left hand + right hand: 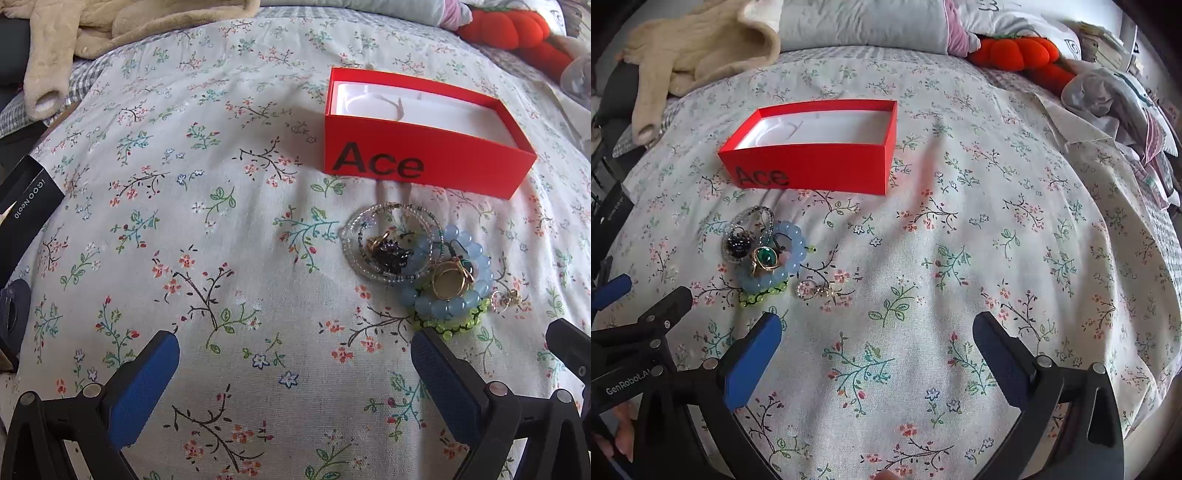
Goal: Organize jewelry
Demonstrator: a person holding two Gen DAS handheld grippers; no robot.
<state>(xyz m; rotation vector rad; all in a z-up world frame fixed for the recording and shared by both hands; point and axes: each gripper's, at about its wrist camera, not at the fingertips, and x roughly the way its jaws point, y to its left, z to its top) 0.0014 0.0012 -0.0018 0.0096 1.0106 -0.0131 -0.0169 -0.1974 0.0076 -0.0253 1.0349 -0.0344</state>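
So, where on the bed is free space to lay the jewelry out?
Bare bedspread lies right of the red box and of the jewelry pile, and left of the pile in the left wrist view. It is crowded between box and pile, and by the orange plush.

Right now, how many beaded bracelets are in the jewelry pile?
3 that I can tell: a clear-bead bracelet nearest the red box, a blue bead bracelet beside it, and a green bead bracelet under the blue one. Tangled strands may hide more.
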